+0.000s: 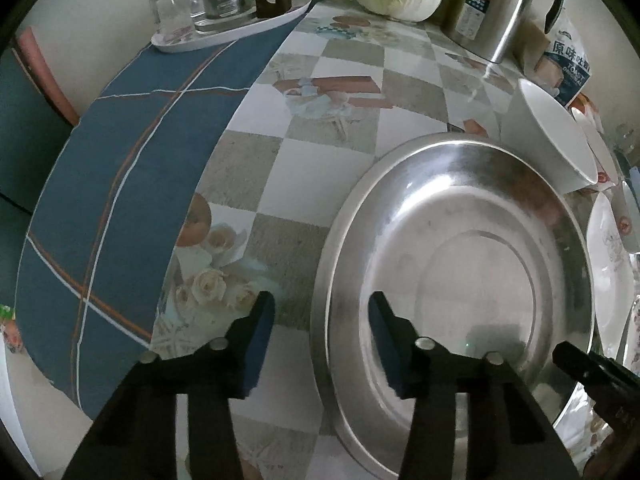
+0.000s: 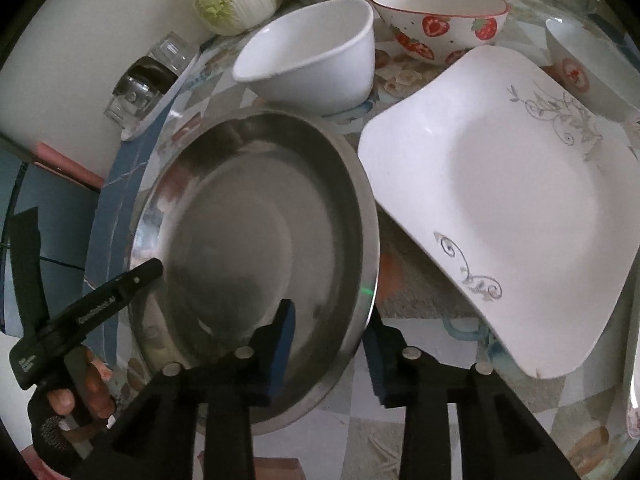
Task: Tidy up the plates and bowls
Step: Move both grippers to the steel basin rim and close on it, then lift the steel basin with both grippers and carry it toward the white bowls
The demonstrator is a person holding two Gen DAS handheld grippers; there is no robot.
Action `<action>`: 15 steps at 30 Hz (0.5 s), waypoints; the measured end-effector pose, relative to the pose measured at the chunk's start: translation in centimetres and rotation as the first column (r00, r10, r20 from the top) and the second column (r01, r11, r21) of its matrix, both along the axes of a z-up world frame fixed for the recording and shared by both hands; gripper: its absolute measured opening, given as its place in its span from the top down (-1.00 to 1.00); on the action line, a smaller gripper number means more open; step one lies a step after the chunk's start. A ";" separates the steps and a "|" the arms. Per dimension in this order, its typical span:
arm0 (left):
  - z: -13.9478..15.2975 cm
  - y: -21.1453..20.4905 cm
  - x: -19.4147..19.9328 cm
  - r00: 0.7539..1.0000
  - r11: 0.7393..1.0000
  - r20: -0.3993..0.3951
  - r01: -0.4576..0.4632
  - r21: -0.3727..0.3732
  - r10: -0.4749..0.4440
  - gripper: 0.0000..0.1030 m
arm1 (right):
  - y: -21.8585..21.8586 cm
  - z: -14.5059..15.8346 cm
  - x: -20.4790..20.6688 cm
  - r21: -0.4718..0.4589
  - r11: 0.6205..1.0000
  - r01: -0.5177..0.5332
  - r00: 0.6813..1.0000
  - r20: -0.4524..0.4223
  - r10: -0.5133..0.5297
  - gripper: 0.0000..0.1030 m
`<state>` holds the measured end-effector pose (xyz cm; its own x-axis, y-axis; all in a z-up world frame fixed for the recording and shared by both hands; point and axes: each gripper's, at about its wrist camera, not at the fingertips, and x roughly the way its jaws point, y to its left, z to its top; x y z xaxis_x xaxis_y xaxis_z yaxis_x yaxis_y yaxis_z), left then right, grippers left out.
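Between the pads of the left gripper (image 1: 320,312) ran the left rim of the steel plate (image 1: 460,264): one finger stood over the tablecloth (image 1: 304,92) outside the rim, the other over the plate's inside. The jaws were partly apart, and I saw no pad pressing on the metal, so I judged this gripper not yet holding. The right gripper (image 2: 330,320) stood the same way on the opposite rim, one pad inside the steel plate (image 2: 256,216) and one outside, also with a gap and no clear contact.

Just beyond the right gripper, on its right side, lay the square white plate (image 2: 504,208), separate from the steel one. Farther ahead stood the white bowl (image 2: 308,64), then the strawberry bowl (image 2: 440,20), and far to the right another small bowl (image 2: 584,68).

As a judgement, the task was near its beginning: nothing was stacked, every plate and bowl sat alone on the table, and the first lift of the steel plate was only prepared.

Some things stayed unclear. The lower rim of the steel plate was hidden behind the gripper bodies in both views. The small bowl was cut by the picture edge, and so was the far right side of the table. Whether the pads touched the rim underneath, I could not tell.
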<state>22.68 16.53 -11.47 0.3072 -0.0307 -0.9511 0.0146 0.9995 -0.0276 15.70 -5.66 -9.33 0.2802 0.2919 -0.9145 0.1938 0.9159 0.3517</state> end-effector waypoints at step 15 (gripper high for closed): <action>-0.2 0.7 1.4 1.000 0.999 0.008 -0.019 -0.047 0.019 0.54 | -0.8 -0.4 1.0 0.010 1.000 -0.014 0.998 0.054 0.014 0.74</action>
<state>24.04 17.20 -11.66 0.3164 -0.0698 -0.9460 -0.0039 0.9972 -0.0748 16.72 -6.47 -9.77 0.3252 0.3051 -0.8951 0.1614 0.9147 0.3704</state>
